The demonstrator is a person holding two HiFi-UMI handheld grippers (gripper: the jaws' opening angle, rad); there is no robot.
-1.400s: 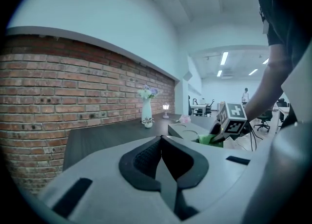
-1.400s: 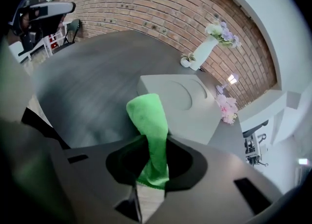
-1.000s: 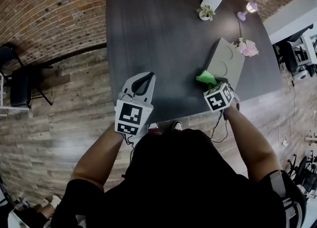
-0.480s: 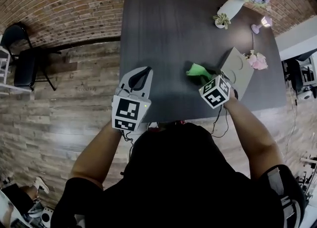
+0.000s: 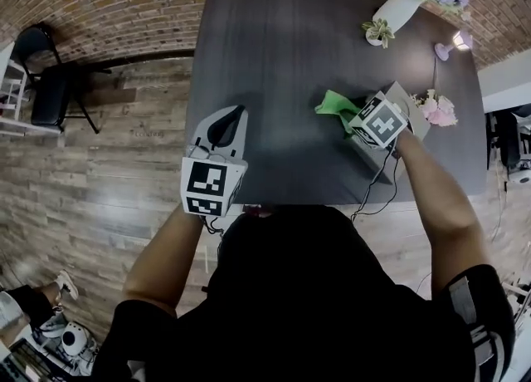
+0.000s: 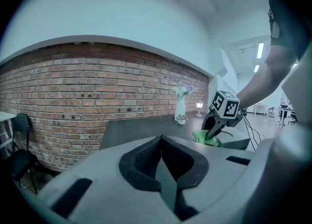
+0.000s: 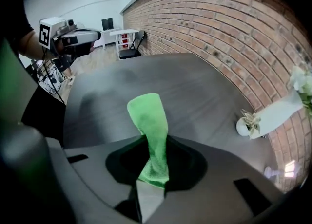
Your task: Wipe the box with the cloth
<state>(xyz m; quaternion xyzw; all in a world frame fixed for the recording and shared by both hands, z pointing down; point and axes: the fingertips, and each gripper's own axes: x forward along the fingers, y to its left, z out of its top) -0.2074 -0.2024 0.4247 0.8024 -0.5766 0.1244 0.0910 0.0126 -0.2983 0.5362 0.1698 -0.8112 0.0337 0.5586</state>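
Observation:
A green cloth (image 5: 334,105) hangs from my right gripper (image 5: 353,116), which is shut on it. The gripper's marker cube sits over the grey box (image 5: 412,110) at the table's right side and hides most of it; the cloth trails off the box's left side. In the right gripper view the cloth (image 7: 150,130) rises twisted from between the jaws above the dark tabletop (image 7: 146,79). My left gripper (image 5: 231,115) is shut and holds nothing, over the table's near-left edge. The left gripper view shows its jaws closed together (image 6: 162,142), with the cloth (image 6: 204,138) and box (image 6: 240,143) beyond.
The dark table (image 5: 274,40) carries a white vase of flowers (image 5: 398,2), a small potted plant (image 5: 379,31), a little lamp (image 5: 459,40) and pink flowers (image 5: 438,110) near the box. A black chair (image 5: 50,81) stands by the brick wall at left.
My right gripper has carried the cloth from the box's near-left side up over the box. The left gripper has stayed shut at the table's near-left edge.

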